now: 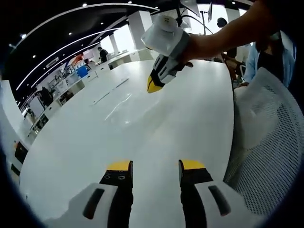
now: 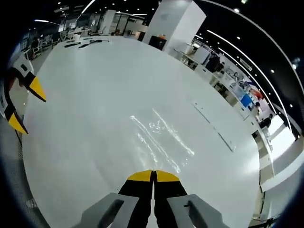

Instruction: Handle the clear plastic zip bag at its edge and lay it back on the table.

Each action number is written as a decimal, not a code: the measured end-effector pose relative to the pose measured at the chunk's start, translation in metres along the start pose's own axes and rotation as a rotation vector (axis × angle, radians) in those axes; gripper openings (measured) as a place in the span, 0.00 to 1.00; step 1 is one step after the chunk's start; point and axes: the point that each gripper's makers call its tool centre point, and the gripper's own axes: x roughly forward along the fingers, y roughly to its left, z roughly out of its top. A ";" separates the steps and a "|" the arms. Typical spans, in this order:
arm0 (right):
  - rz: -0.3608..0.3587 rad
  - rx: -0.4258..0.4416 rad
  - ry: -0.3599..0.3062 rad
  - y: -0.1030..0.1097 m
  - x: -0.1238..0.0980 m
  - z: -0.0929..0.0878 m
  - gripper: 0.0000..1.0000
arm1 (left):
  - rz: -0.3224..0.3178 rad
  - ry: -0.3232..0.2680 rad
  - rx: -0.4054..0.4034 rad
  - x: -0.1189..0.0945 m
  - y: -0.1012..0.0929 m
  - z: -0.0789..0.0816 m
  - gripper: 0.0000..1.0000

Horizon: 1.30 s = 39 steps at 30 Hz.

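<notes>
In the left gripper view, we see our left gripper [image 1: 155, 167] nearest, its two yellow-tipped jaws standing well apart with bare white tabletop [image 1: 95, 142] between them and nothing held. Just to the right of those jaws, a white mesh chair back [image 1: 270, 156] presses up against the table's edge. Farther out over the tabletop, our right gripper [image 1: 153, 86] hangs above the surface, held by a hand [image 1: 199, 47] whose bare arm reaches in from the upper right; its yellow tips sit together as one point, with nothing visible between them.

In the right gripper view, the right gripper [image 2: 153, 175] rises from the bottom with its jaws closed tip to tip, the yellow pads touching, and we cannot see anything pinched in them. Just beyond those tips lies the clear plastic zip bag [image 2: 161, 137], flat on the tabletop [image 2: 95, 85], roughly in the middle of the surface and well in from every edge; it shows mostly as pale glints and faint straight edges running away from us. It appears to lie apart from the jaw tips, though the transparent film makes its near edge hard to place. Off at the left edge of the table, the left gripper [image 2: 26, 104] enters with its two yellow tips spread. Past the bag, toward the far right edge of the tabletop, thin flat strips [image 2: 213, 126] lie on the surface. Beyond the table stand a white pillar [image 2: 173, 21] and rows of workbenches.
</notes>
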 end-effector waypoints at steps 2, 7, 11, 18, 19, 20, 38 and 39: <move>0.008 0.008 0.003 0.001 0.001 -0.001 0.00 | 0.002 -0.001 0.001 -0.002 -0.001 0.002 0.36; 0.007 0.012 0.005 -0.003 0.000 0.003 0.00 | 0.004 0.003 0.004 -0.001 0.002 0.003 0.36; 0.012 0.032 -0.003 -0.002 0.000 0.006 0.00 | 0.003 0.002 0.012 0.002 0.005 0.001 0.35; 0.074 -0.002 0.008 0.005 0.001 0.001 0.00 | -0.004 0.000 0.018 0.003 0.002 0.004 0.35; 0.087 -0.026 0.015 0.008 0.000 -0.001 0.00 | -0.005 0.000 0.018 0.003 0.002 0.004 0.35; 0.086 -0.049 0.017 0.008 0.000 -0.002 0.00 | -0.007 0.000 0.020 0.003 0.001 0.004 0.34; 0.159 -0.065 -0.001 0.025 -0.002 -0.010 0.13 | -0.005 0.004 0.013 -0.001 -0.001 0.000 0.34; 0.165 -0.052 -0.001 0.026 -0.001 -0.010 0.15 | -0.005 0.004 0.012 -0.001 -0.001 0.001 0.34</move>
